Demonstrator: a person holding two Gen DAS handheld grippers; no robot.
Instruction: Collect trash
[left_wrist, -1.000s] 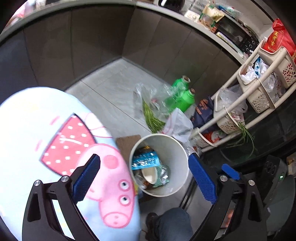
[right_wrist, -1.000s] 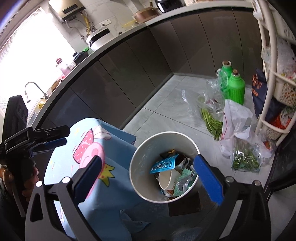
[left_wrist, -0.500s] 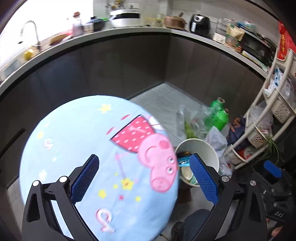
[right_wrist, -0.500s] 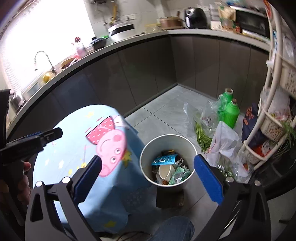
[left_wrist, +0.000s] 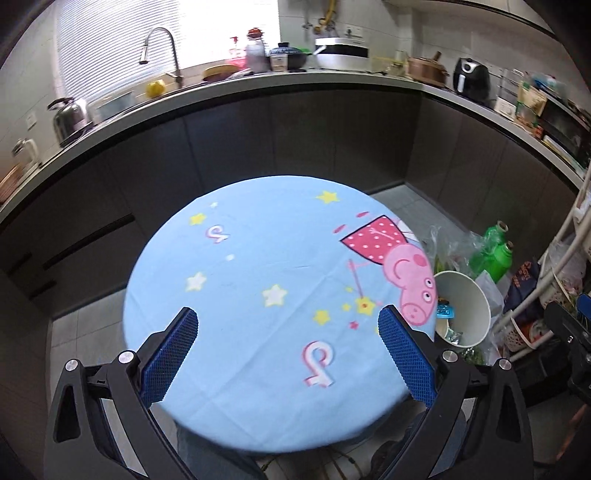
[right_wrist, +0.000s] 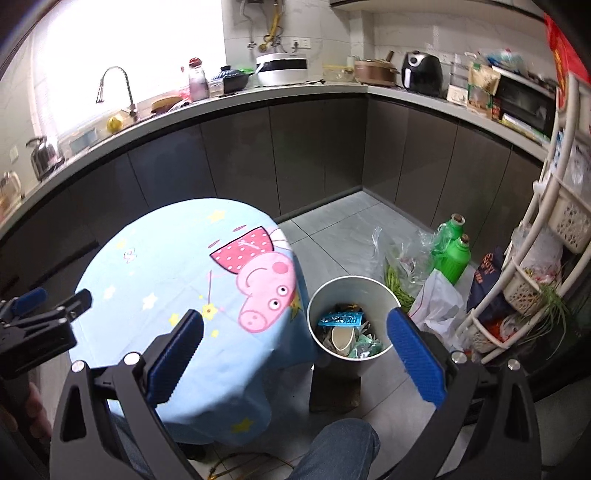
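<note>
A white round bin (right_wrist: 325, 295) stands on the floor beside a round table with a light blue cartoon-pig cloth (right_wrist: 177, 266). Inside it lie a blue wrapper (right_wrist: 341, 319), a paper cup (right_wrist: 341, 338) and other scraps. In the left wrist view the bin (left_wrist: 476, 299) shows at the table's (left_wrist: 258, 295) right edge. My left gripper (left_wrist: 288, 349) hangs open above the cloth, holding nothing. My right gripper (right_wrist: 295, 350) is open and empty, high above the bin and the table's edge. The left gripper also shows at the right wrist view's left edge (right_wrist: 44, 321).
Two green bottles (right_wrist: 452, 251), plastic bags with greens (right_wrist: 399, 273) and a white bag (right_wrist: 439, 306) lie on the floor past the bin. A white basket rack (right_wrist: 535, 266) stands on the right. Dark cabinets under a cluttered counter (right_wrist: 295, 92) curve behind. A person's knee (right_wrist: 340, 446) is below.
Both grippers have risen and pulled back from over the bin. The left one swung left and now looks across the tabletop. Both stayed open and empty.
</note>
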